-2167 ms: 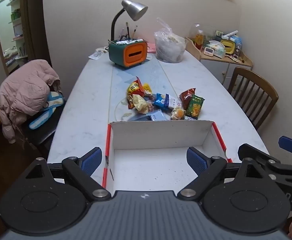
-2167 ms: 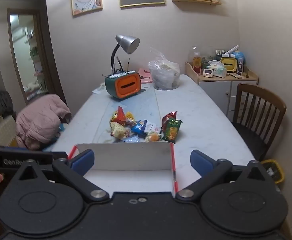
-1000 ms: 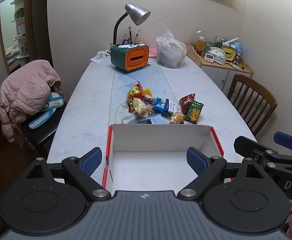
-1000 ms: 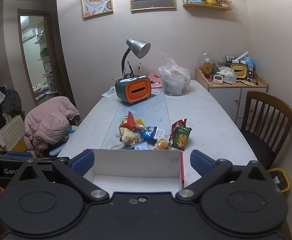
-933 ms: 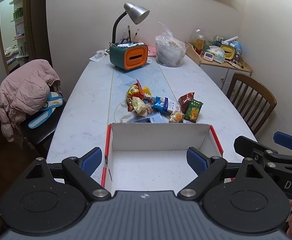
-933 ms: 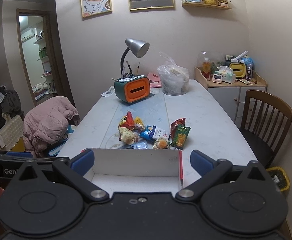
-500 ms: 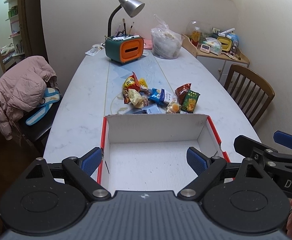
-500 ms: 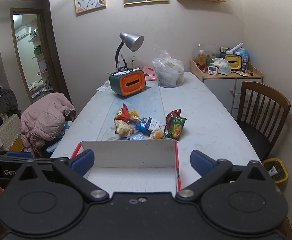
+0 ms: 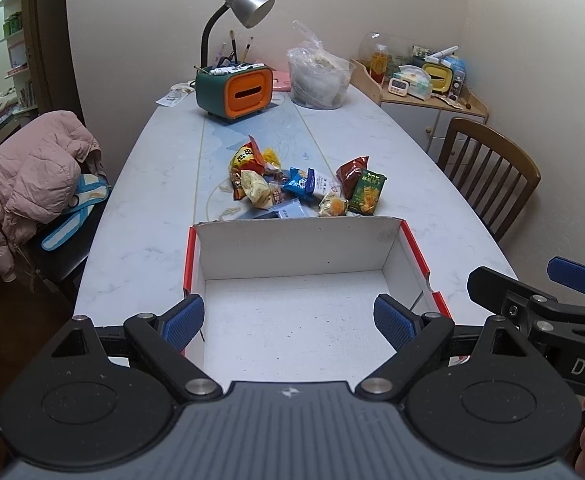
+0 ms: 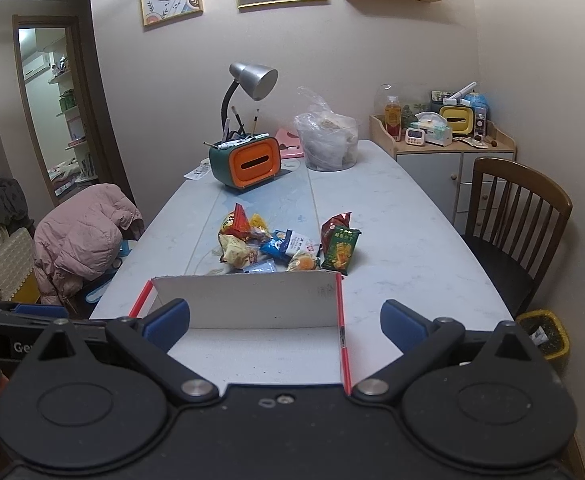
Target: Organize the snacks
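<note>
A heap of several snack packets (image 9: 300, 190) (image 10: 288, 246) lies mid-table just beyond an empty white cardboard box with red edges (image 9: 292, 252) (image 10: 248, 300). A green packet (image 9: 366, 192) (image 10: 340, 254) and a red one lie at the heap's right. My left gripper (image 9: 288, 322) hovers open over the box's near part, nothing between its blue pads. My right gripper (image 10: 284, 322) is open too, above the box's right edge, and shows at the right of the left wrist view (image 9: 572, 292).
At the table's far end stand an orange-and-green pen holder (image 9: 234, 90), a grey desk lamp (image 9: 248, 0) and a clear plastic bag (image 9: 318, 76). A wooden chair (image 9: 488, 168) is on the right, a pink jacket on a chair (image 9: 32, 176) on the left, a yellow bin (image 10: 544, 340) by the floor.
Both cameras have tipped and shifted slightly, so the box and snacks sit a little differently in view. Both grippers stay open; nothing on the table has moved.
</note>
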### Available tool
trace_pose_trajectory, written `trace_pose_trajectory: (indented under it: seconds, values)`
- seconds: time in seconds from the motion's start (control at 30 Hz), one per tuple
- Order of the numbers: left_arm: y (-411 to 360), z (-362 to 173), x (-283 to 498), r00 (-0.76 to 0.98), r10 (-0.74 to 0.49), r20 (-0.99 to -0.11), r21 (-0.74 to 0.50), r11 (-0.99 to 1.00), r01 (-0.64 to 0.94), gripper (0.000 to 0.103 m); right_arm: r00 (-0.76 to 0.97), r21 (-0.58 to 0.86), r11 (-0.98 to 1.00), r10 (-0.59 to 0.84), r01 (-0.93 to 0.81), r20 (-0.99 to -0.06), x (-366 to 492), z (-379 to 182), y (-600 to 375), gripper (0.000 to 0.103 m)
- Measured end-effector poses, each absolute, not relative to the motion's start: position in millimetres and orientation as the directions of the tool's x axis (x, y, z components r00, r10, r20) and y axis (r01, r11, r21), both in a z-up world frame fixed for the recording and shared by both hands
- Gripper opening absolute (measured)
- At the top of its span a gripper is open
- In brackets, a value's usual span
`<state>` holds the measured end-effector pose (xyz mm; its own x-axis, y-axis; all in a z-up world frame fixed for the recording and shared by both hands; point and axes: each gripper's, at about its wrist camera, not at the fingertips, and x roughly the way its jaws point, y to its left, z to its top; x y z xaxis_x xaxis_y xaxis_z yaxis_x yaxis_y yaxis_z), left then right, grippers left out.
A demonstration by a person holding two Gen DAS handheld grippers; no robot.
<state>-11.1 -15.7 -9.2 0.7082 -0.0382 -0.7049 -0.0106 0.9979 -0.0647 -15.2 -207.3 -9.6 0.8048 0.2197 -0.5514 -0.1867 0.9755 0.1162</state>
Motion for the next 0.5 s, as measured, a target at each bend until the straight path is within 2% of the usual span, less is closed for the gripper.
trace_pose_trajectory:
  seconds: [0.5]
  values:
    - [-18.8, -13.8, -8.2, 0.696, -0.046, -0.716, -0.07, 0.998, -0.006, 0.092, 0.794, 0.125, 0.976, 0.216, -0.177, -0.568, -15.2, -13.2, -213.8, 0.101]
